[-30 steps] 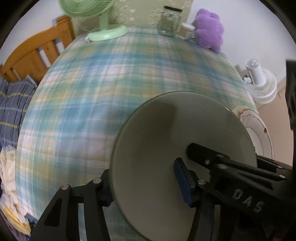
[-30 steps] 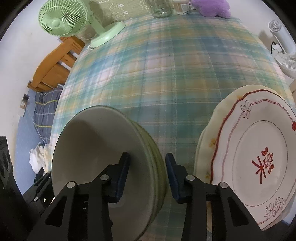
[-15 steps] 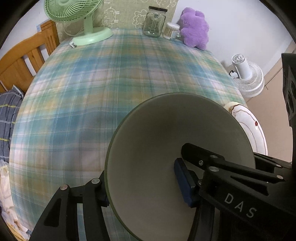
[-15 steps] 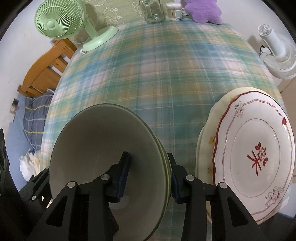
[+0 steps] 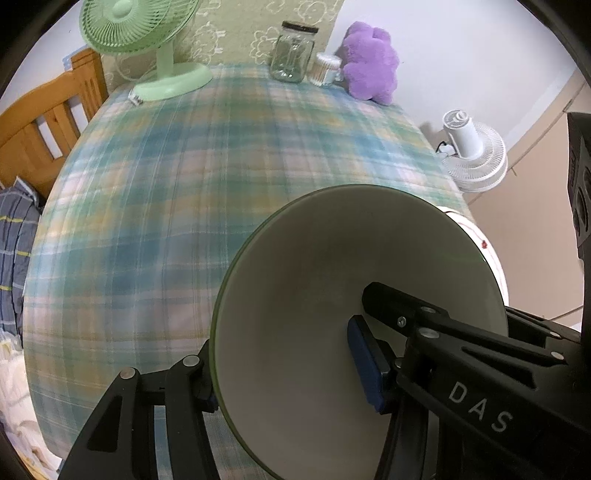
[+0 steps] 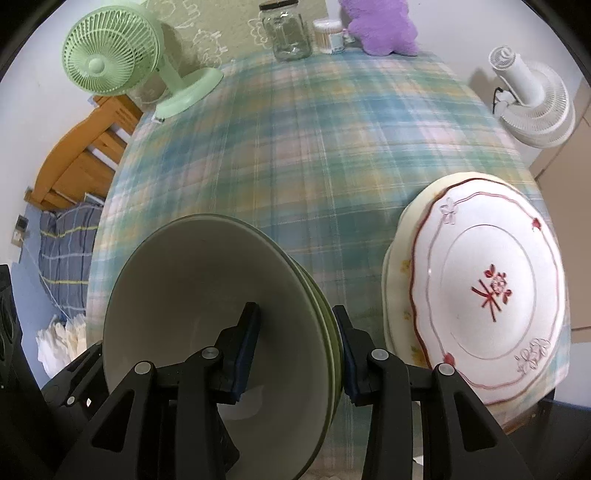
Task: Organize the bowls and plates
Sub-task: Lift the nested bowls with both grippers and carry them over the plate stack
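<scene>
Right claw [image 6: 295, 349]: jaws part way apart and clamped on the right-hand wall of the stacked bowls [image 6: 207, 332], one blue pad inside the top bowl, the other pressed against the outside of the stack. Left claw [image 5: 284, 369]: jaws wider, clamped across the left-hand wall of the same stack, one pad inside the bowl and the other outside under the rim, largely hidden by it. In the left view the black frame of the right claw reaches into the bowl beside the inner pad.

The bowls are pale grey-green inside with darker green rims. At least three rims show nested at the right edge in the right view. The stack is tilted, its opening turned toward the cameras, and sits over the near part of the table; whether it rests on the cloth cannot be told.

Just right of the bowls, on the near right of the table, lies a stack of plates [image 6: 491, 291]: a white plate with red trim and a red flower on top, a cream plate under it.

The checked tablecloth [image 6: 314, 147] lies bare beyond. At the far edge stand a green fan [image 6: 110, 62], a glass jar [image 6: 288, 33], a tub of cotton swabs [image 6: 328, 33] and a purple plush toy [image 6: 384, 26]. A white fan [image 6: 532, 99] stands off the table to the right, a wooden bed frame [image 6: 81, 155] to the left
</scene>
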Tool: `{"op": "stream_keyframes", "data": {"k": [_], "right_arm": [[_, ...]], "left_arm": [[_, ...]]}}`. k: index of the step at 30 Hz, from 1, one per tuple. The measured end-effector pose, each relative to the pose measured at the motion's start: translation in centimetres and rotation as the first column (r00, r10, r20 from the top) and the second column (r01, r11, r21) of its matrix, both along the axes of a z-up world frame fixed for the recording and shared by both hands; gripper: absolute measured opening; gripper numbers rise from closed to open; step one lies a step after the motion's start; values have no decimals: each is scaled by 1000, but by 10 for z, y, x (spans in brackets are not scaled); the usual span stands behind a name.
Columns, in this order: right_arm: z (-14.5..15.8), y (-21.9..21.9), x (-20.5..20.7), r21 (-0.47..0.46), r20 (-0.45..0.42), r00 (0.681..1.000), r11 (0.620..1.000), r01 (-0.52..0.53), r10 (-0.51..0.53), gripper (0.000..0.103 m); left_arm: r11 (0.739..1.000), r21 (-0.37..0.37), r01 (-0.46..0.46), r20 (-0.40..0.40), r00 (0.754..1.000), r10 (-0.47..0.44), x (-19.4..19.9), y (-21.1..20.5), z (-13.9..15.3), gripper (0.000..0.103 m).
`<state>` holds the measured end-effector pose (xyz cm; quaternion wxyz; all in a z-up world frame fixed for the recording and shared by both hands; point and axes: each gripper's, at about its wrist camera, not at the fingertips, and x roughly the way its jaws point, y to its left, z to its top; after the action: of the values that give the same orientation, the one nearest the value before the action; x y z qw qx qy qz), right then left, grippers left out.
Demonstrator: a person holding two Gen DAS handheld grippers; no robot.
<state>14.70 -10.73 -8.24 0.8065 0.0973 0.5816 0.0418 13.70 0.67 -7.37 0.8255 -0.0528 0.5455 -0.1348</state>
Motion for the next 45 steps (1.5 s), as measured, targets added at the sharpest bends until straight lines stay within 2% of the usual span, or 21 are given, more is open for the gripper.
{"op": "stream_keyframes", "data": {"k": [8,17,33,45], "right_arm": [[29,-7,-11,-8,39,999,999,36,-35,43],[43,-26,-16,6,85,996,1000,17,-18,43],[59,-96,-16,1,97,994,999,-39,39,43],[57,-136,-9,0,88,993,997,-78,78,43]], "left_arm": [[999,7,31,43,999,-31,-7,-11,23,56],[1000,25,3,80,997,-5,-10,-31,35,56],[998,15,-53,85,995,51,-11,-102,47,56],[995,15,-96,72,993,95,-8,-141,43,56]]}}
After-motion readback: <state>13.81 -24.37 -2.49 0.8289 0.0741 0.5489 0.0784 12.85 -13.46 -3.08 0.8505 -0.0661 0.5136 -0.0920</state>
